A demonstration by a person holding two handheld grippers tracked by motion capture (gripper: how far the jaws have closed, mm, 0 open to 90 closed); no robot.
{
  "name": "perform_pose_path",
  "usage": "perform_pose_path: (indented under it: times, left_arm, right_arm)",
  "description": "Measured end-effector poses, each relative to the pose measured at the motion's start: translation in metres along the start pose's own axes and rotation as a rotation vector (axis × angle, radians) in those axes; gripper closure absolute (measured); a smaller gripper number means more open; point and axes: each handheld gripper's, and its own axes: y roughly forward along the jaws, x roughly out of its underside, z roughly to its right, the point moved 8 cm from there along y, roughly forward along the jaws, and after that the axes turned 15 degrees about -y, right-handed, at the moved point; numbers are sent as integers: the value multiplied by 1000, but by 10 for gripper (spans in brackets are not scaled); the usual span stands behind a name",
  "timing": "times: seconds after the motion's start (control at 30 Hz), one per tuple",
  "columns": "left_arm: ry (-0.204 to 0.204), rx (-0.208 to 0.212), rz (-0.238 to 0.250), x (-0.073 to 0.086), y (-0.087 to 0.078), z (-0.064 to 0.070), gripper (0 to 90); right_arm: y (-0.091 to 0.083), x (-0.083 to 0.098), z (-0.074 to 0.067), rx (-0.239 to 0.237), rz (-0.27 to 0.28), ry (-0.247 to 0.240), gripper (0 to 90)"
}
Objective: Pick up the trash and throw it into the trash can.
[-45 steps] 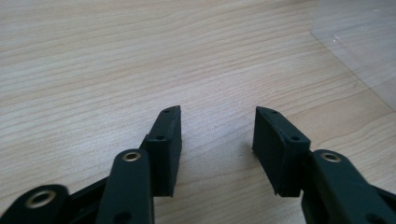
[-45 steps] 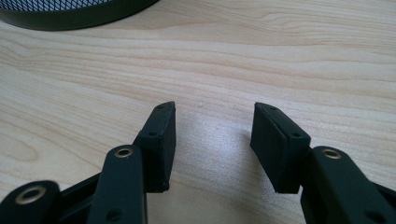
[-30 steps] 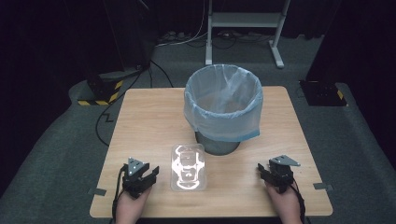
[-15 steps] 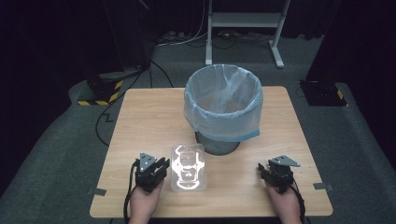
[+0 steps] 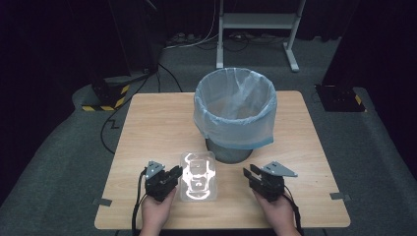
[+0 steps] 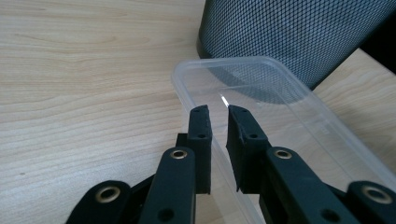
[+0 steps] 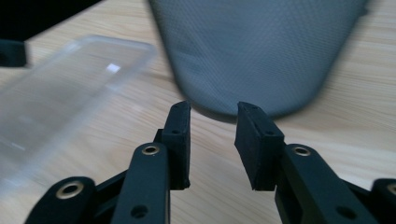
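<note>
Status: left hand-held gripper [image 6: 218,114] has just been closing on the left rim of the clear plastic tray [image 5: 197,176]. In the left gripper view the pads [image 6: 201,128] straddle that thin wall, one outside, one inside, near touching it; I read that as gripping the tray rim. Tray lies flat on the table [image 5: 147,123], near edge, just in front of the mesh bin [image 5: 235,110] with the blue liner, between both hands.

Right hand-held gripper [image 7: 212,116] has also been closing, but nothing is between its jaws; a gap is there, so it is open and empty, beside the tray on the right.

Risks, my judgement:
- Rim is thin and flexible; a one-sided pinch may let the tray sag, twist or slip out on lifting.
- Tray sits close to the bin base; tilting it up could knock the bin or snag the liner.
- Right jaws are aimed at the bin base rather than the tray, so a grab from there may miss.

Views: high view gives the layout, bin opening and liner, but glare hides the contact. Left gripper view shows the pads on the rim. Right gripper view shows the empty gap, though blurred.
</note>
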Motion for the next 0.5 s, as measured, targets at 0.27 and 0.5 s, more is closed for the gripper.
perform_pose_path:
  times: [0.27,0.5]
  left_arm:
    - [14,8,-3,7,-1,-2,781]
    - [-43,55,-2,9,1,-5,783]
  right_arm:
    - [29,-24,-41,-128,-3,35,711]
    - [46,-26,-55,-190,-34,91,727]
